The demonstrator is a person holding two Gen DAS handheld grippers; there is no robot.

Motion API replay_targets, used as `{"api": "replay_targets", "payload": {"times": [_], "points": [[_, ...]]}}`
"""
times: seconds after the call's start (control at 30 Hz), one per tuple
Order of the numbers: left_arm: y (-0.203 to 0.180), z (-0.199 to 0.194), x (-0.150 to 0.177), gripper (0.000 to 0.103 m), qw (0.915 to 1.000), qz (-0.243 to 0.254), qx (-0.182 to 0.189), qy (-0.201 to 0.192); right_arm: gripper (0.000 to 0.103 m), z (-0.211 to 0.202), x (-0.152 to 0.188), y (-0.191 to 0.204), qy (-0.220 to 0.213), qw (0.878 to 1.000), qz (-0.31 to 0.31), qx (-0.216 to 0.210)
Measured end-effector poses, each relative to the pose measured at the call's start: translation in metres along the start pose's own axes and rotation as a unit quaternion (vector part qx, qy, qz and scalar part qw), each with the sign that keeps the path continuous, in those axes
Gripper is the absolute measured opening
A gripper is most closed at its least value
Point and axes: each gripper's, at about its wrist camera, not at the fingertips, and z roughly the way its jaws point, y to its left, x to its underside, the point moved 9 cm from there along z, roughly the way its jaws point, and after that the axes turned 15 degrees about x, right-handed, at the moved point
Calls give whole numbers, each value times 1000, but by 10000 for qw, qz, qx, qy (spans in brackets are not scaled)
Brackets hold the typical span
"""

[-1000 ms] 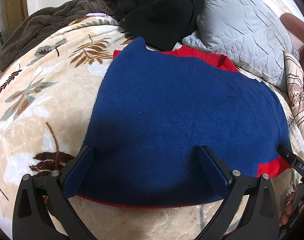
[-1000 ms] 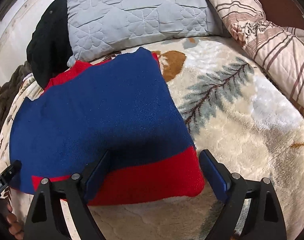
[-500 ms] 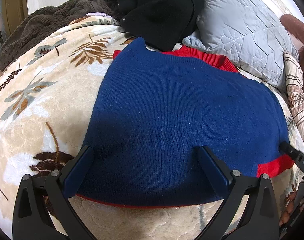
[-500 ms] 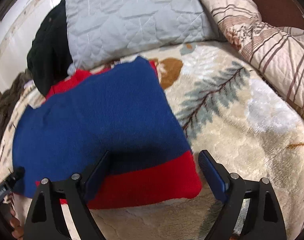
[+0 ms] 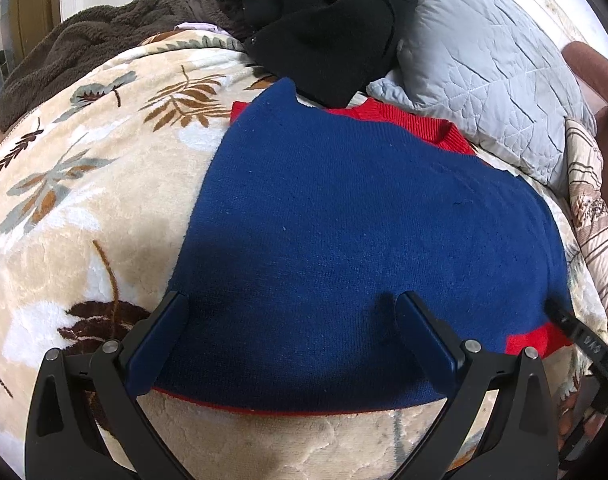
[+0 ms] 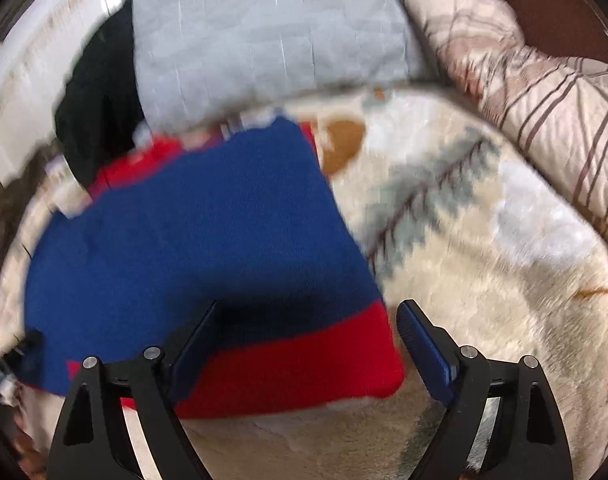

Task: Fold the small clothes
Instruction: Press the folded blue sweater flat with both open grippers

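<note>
Left claw (image 5: 292, 308) spread wide over the near edge of the blue sweater (image 5: 344, 220), which lies flat on the leaf-print blanket (image 5: 84, 200), and over to the right claw (image 6: 306, 312), also gaping wide, straddling the sweater's red hem corner (image 6: 304, 368), gripping nothing.

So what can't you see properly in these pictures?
- Right wrist view: motion blur smears the grey pillow and the black clothes.
- Left wrist view: the blue and red sweater hides its own underside and sleeves.
- Left wrist view: the right tongs are cut off by the edge.
</note>
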Motion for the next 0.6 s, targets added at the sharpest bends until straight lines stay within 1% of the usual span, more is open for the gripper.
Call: {"api": "replay_targets", "payload": {"times": [0.1,0.13,0.2,0.23,0.3,0.37,0.47,0.57,0.6], "points": [[-1,-2,-2,103,9999,-66,71,-41,88,-5,-3,0,-113,9999,27,26],[-1,-5,-3,103,9998,-119,136,-99,88,-10,-7,-2,-244,9996,112,0],[0,-9,-5,103,9994,-207,243,-158,89,-14,-10,-4,-374,9991,195,-10],[0,-9,-5,103,9992,-240,287,-129,89,-14,-10,-4,-349,9992,189,-40],[1,-5,-4,103,9995,-219,243,-48,89,-6,-6,-2,-182,9998,119,-16],[0,-1,-1,103,9999,-84,123,26,90,0,-1,1,-64,10000,24,23],[-2,1,0,103,10000,61,11,65,90,-2,-1,1,-104,9999,18,39],[-1,0,0,103,10000,30,55,60,88,-4,-2,-1,-141,9998,102,24],[0,-1,-1,103,10000,-4,83,49,88,-8,-5,-2,-239,9996,171,7]]}}
